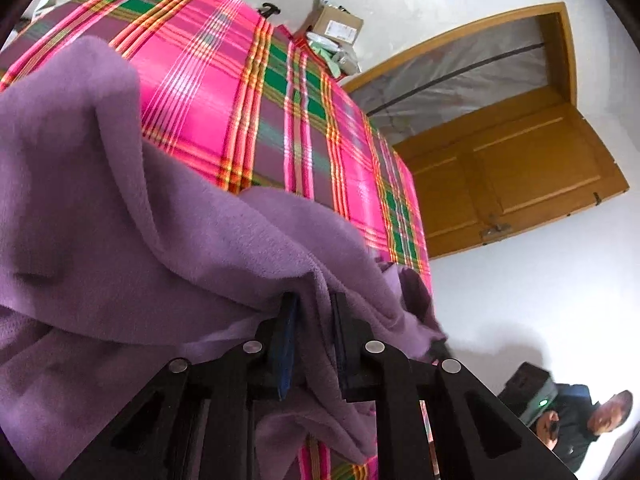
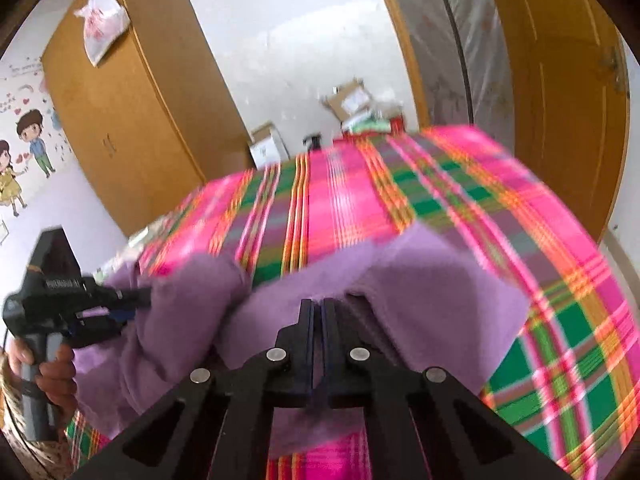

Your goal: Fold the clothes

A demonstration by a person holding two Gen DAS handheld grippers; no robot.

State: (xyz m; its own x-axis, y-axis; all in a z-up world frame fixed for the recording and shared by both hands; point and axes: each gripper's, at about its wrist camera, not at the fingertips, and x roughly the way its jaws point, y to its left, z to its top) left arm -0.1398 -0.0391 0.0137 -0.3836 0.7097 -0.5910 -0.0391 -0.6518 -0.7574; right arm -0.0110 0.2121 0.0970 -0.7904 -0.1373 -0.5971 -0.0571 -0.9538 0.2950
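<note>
A purple fleece garment (image 1: 120, 220) lies bunched on a bed covered with a pink, green and orange plaid sheet (image 1: 224, 92). My left gripper (image 1: 314, 300) is shut on a fold of the fleece, which drapes between and over its fingers. In the right wrist view the same purple garment (image 2: 440, 288) spreads over the plaid sheet (image 2: 480, 208), and my right gripper (image 2: 319, 304) is shut on a thin edge of it. The left gripper (image 2: 140, 294) shows there at the left, held in a hand (image 2: 56, 380), its tips buried in the fleece.
Cardboard boxes (image 1: 336, 24) stand on the floor beyond the bed. A wooden door (image 1: 516, 176) hangs open at the right, a wooden wardrobe (image 2: 136, 100) stands at the left. A person (image 1: 580, 424) stands near the door, at the frame's lower right.
</note>
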